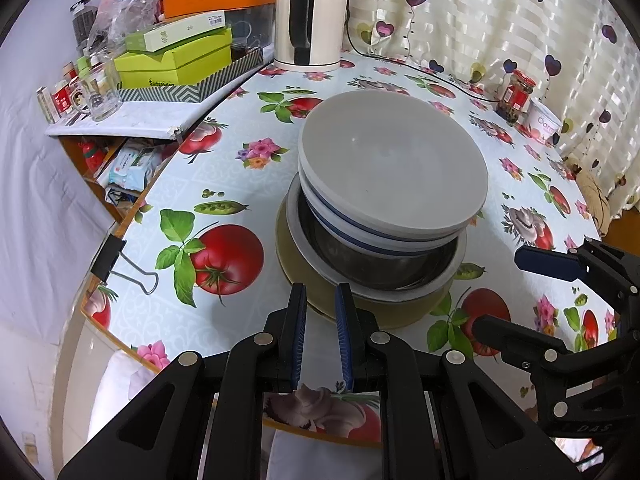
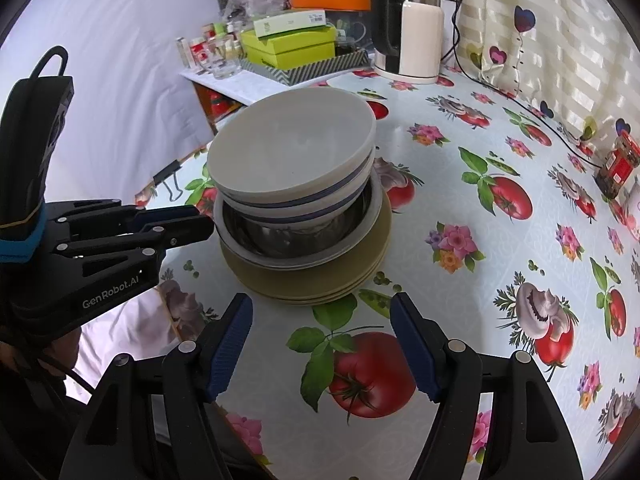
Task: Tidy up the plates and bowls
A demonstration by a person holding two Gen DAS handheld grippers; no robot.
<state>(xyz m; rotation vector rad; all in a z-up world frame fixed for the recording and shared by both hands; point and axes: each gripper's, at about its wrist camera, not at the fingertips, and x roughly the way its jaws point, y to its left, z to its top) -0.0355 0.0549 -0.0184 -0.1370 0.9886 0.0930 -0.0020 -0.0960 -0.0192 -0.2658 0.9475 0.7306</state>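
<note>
The stack (image 2: 300,200) looks finished: 2 bowls in a metal one, on plates. Left gripper (image 1: 321,300) is nearly closed, empty; right gripper (image 2: 320,320) is apart, empty. Next, I think, both retreat.

The left hand-held gripper (image 1: 321,298) tilts steeply downward, its jaws nearly together with nothing between them. The right hand-held gripper (image 2: 321,312) slants down likewise, jaws spread wide and empty.
</note>
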